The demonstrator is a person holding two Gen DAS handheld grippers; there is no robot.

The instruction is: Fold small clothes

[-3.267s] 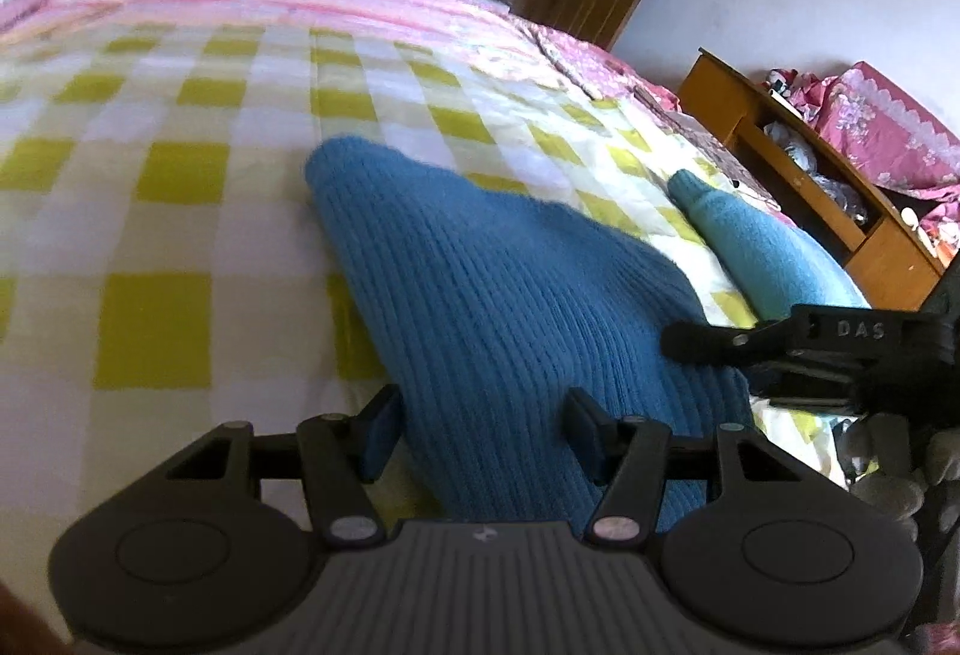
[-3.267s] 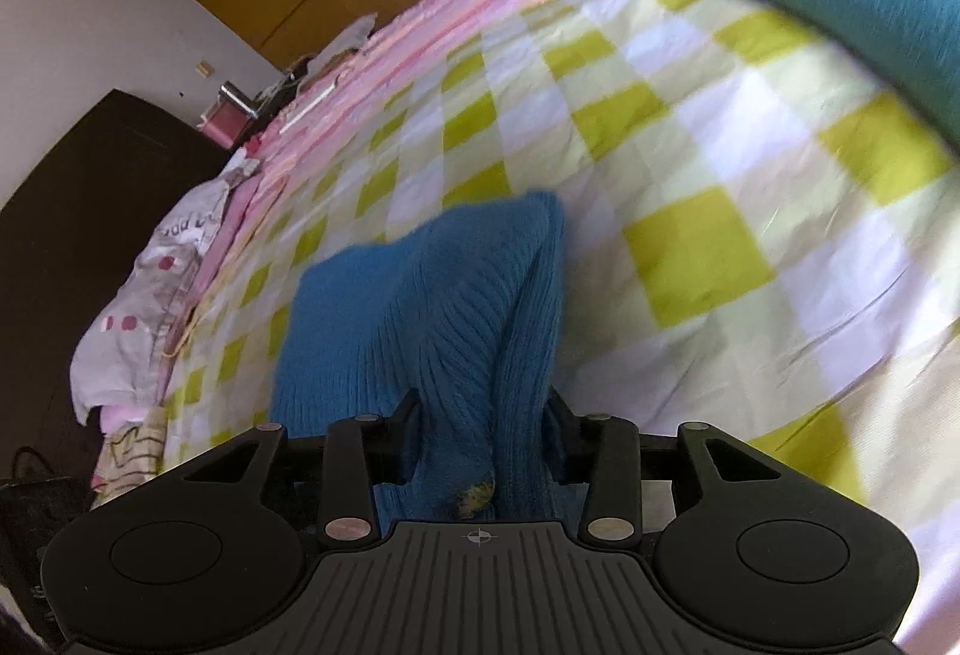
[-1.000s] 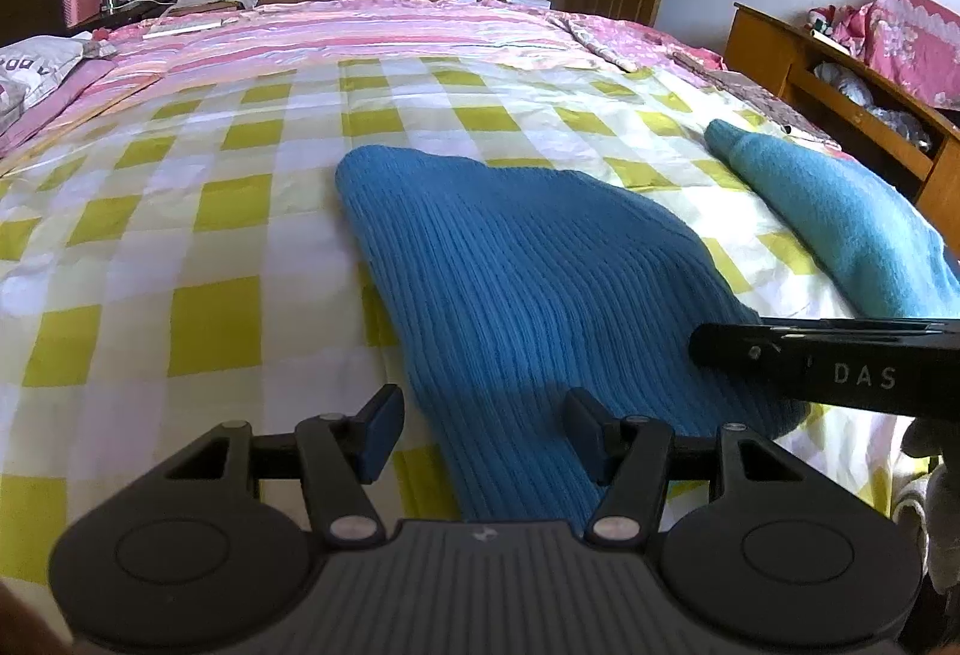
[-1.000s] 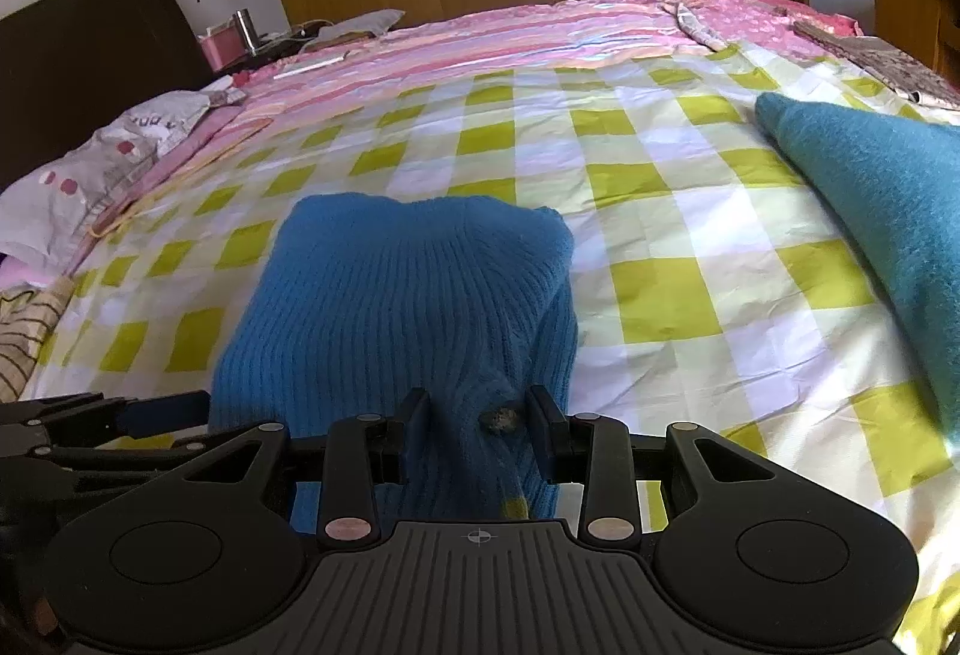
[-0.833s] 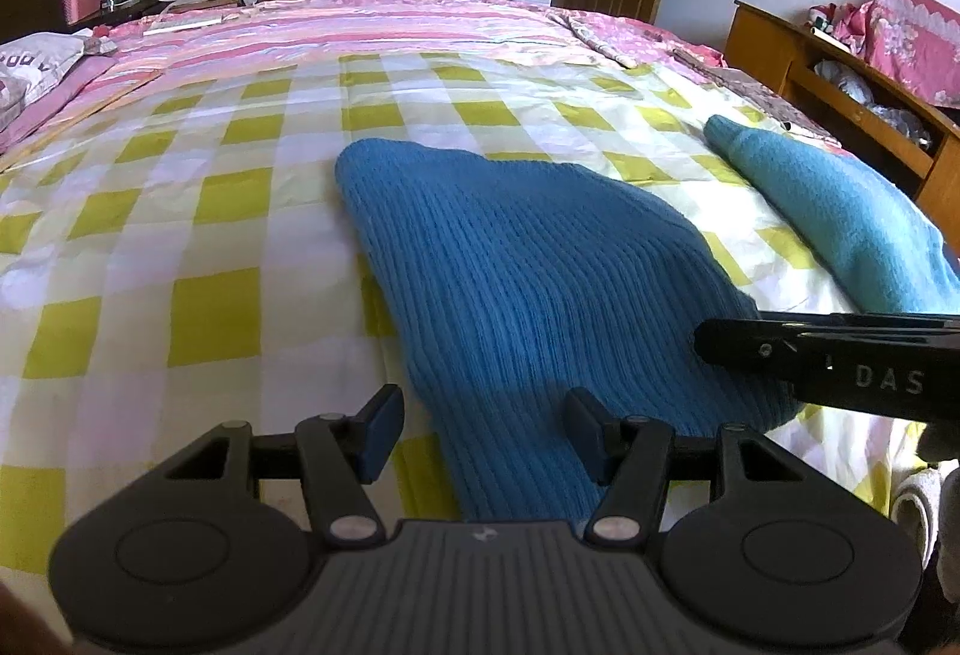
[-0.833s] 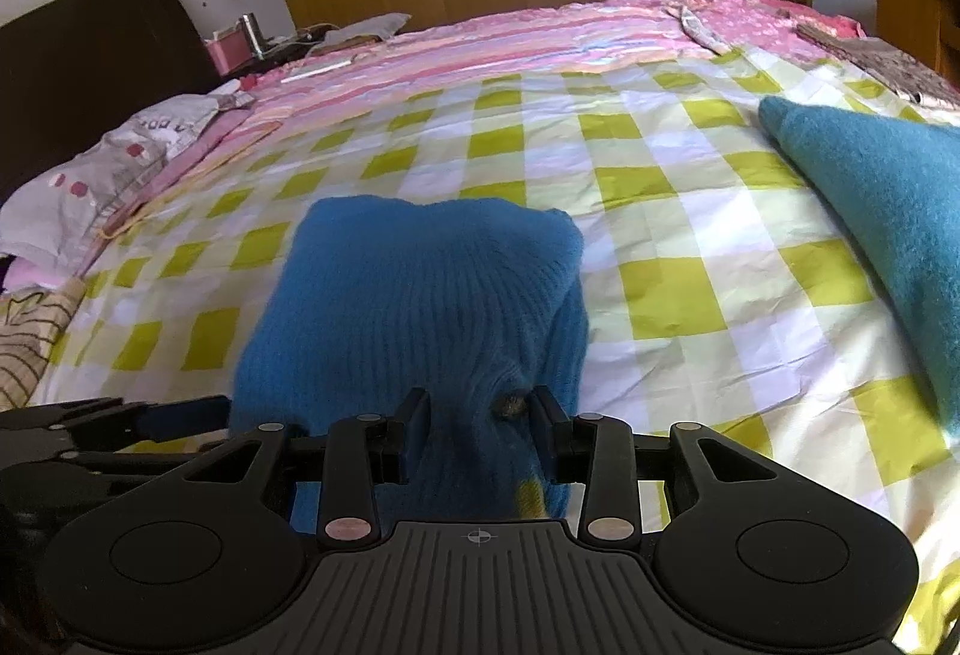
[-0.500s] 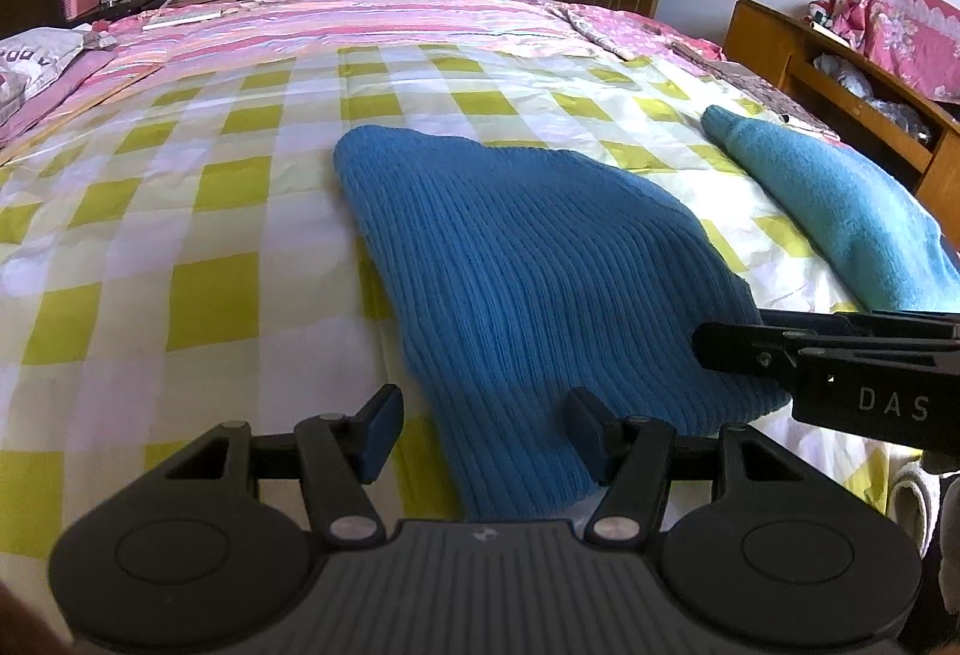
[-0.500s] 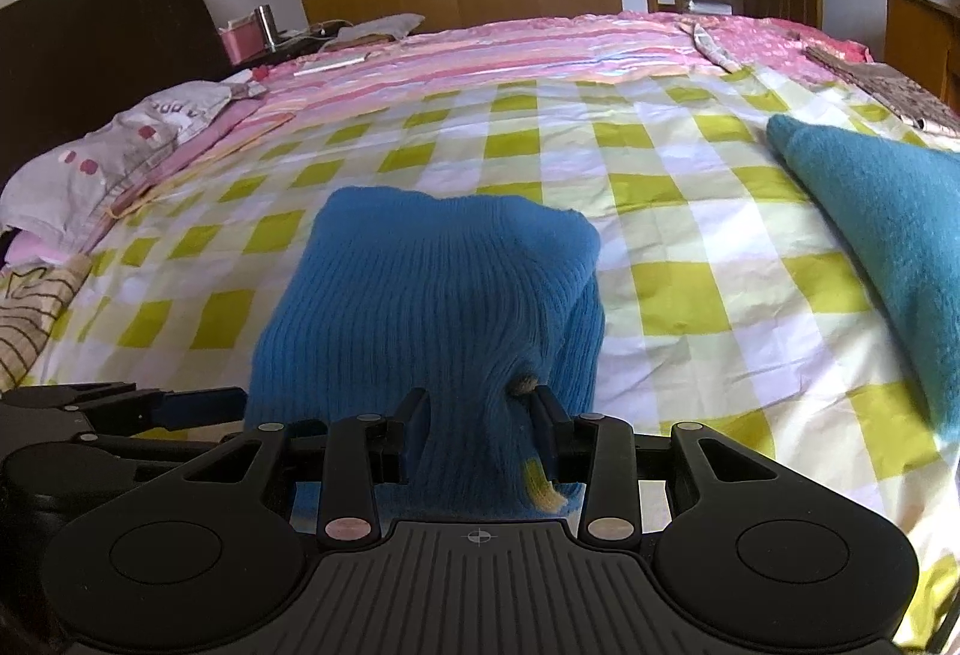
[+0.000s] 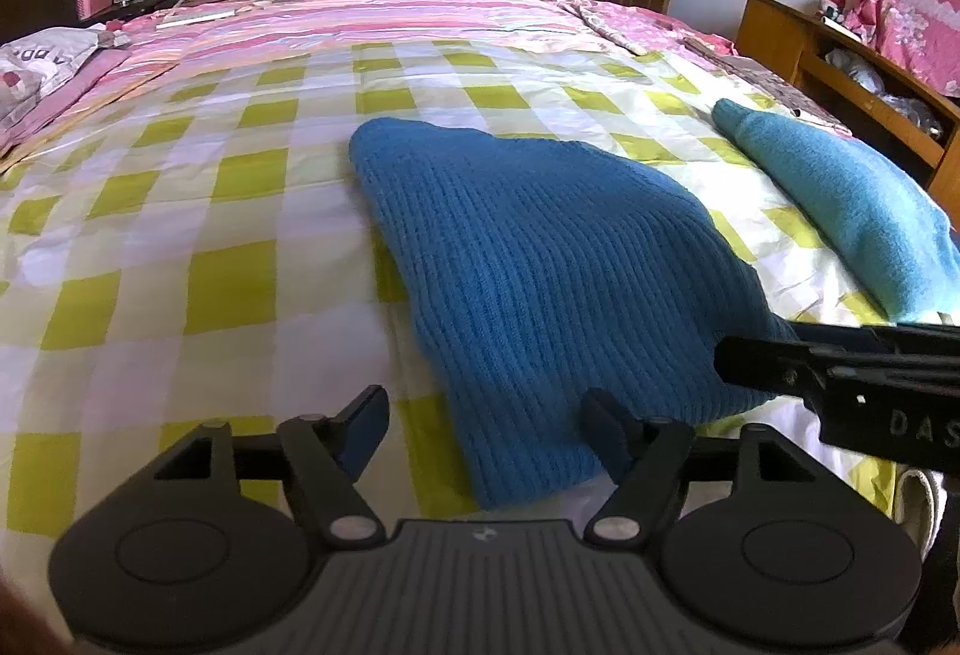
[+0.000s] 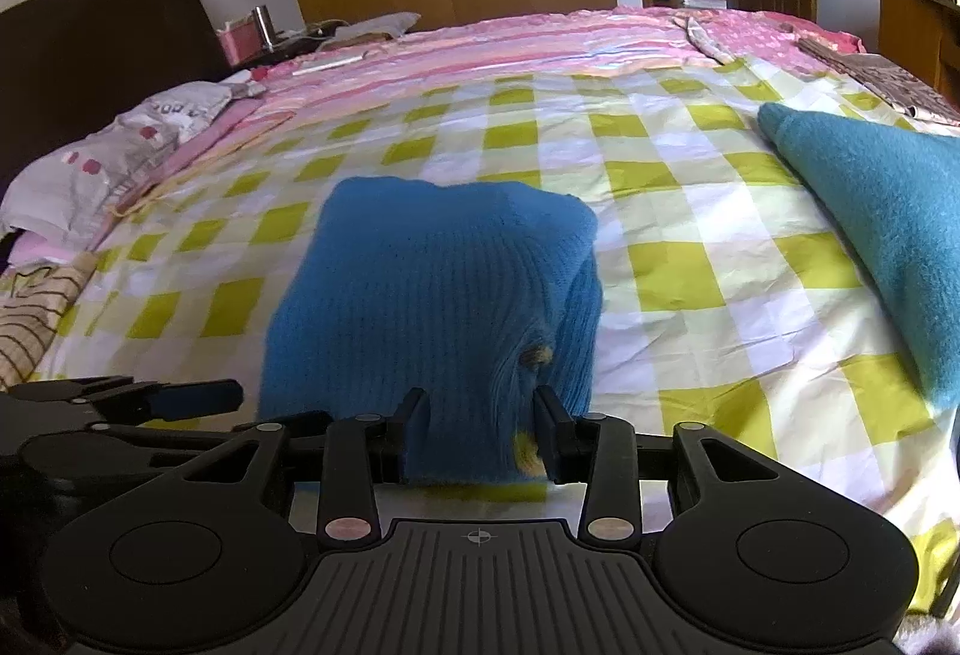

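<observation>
A folded blue ribbed knit garment (image 9: 540,259) lies on the yellow-checked bedsheet (image 9: 180,211); it also shows in the right wrist view (image 10: 432,295). My left gripper (image 9: 486,421) is open, its jaws straddling the garment's near edge without closing on it. My right gripper (image 10: 480,436) is shut on the garment's near edge, where a small yellow patch shows. The right gripper's fingers (image 9: 840,367) enter the left wrist view from the right, at the garment's right corner.
A folded teal garment (image 9: 840,199) lies to the right on the bed; it also shows in the right wrist view (image 10: 888,211). Pink bedding (image 9: 360,19) lies beyond. A wooden shelf (image 9: 840,67) stands at the right, pillows (image 10: 120,139) at the left.
Both grippers have drawn back toward the near bed edge and levelled out. The right gripper keeps its hold on the blue garment's edge; the left stays open.
</observation>
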